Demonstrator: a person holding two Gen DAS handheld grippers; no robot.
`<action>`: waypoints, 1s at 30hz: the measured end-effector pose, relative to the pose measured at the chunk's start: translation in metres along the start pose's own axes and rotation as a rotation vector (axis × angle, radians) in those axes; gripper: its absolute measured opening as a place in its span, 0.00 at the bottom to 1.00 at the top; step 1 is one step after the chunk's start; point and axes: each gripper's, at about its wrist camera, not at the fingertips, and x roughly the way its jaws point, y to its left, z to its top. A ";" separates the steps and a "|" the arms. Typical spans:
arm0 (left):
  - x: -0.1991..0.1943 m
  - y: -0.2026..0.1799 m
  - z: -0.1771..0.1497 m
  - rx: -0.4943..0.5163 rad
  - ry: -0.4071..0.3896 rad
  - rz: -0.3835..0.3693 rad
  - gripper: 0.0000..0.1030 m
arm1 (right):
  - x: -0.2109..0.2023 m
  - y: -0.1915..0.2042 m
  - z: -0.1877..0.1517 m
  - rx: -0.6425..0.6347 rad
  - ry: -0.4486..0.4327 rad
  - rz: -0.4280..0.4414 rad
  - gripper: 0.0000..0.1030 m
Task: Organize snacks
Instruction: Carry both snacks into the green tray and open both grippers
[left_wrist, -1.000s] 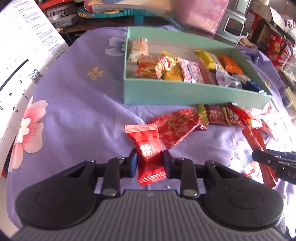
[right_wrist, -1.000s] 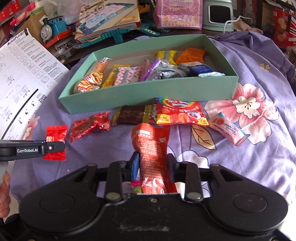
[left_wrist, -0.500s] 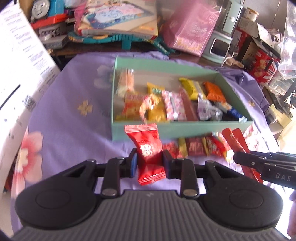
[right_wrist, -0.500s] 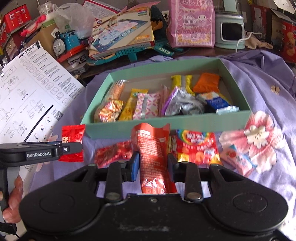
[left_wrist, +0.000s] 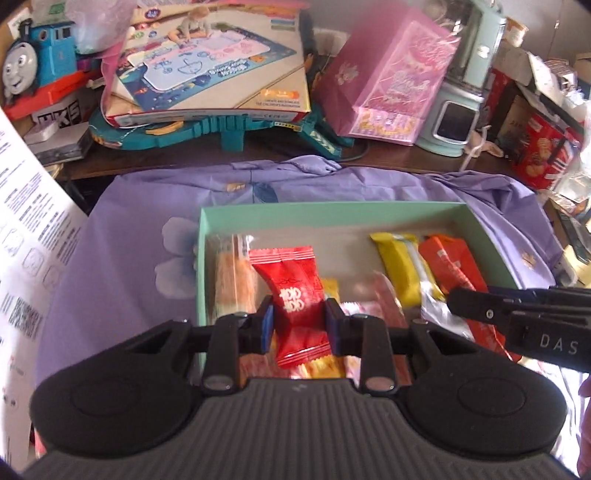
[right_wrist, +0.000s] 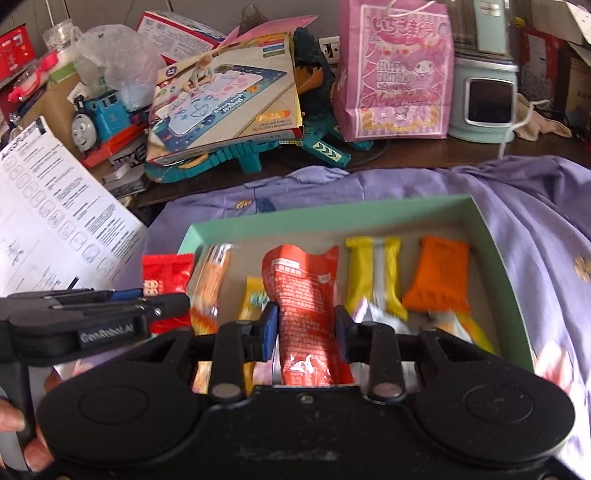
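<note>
Left tongs (left_wrist: 300, 325) clamped on small red candy packet (left_wrist: 295, 295), right tongs (right_wrist: 306, 328) clamped on tall orange-red pouch (right_wrist: 301, 295). Both held above open green box (right_wrist: 491, 236), over snacks already inside; likely positioned for dropping in.

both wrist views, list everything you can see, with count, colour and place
box: 1, mint green, on the purple cloth, open
cloth: 1, purple, floral, under the box
red candy: 1, in the left gripper, over the box
orange-red pouch: 1, in the right gripper, over the box
yellow bar: 1, in the box
orange packet: 1, in the box, right of the yellow bar
other snacks: several, blurred, in the box
toy train: 1, blue, back left
gift bag: 1, pink, behind the box
printed sheet: 1, white, left
left gripper: black, shut on the candy
right gripper: black, shut on the pouch
</note>
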 end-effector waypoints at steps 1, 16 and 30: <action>0.009 0.002 0.005 -0.004 0.011 -0.001 0.27 | 0.010 0.001 0.007 0.002 0.007 0.001 0.30; 0.061 0.004 0.028 0.032 -0.002 0.109 1.00 | 0.078 -0.002 0.043 0.056 0.009 0.004 1.00; 0.028 -0.010 0.006 0.027 0.057 0.128 1.00 | 0.031 0.000 0.015 0.014 0.044 -0.041 1.00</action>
